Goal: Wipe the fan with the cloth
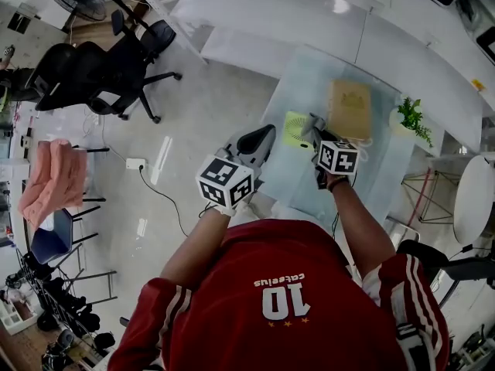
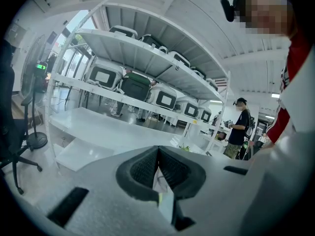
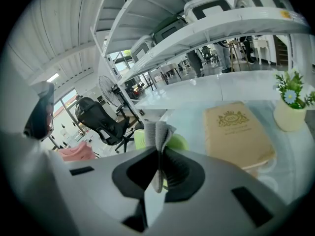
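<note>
A tan book [image 1: 349, 108] lies on the glass table [image 1: 303, 79], a potted plant [image 1: 411, 119] near it.

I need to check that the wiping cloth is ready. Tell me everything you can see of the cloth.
The cloth is grey, soft-looking fabric folded into a narrow bunch. The right tool has its jaws shut on it, and a creased tuft stands upright past them. It is held above the glass table, in front of the small green fan; contact with the fan cannot be told.
</note>
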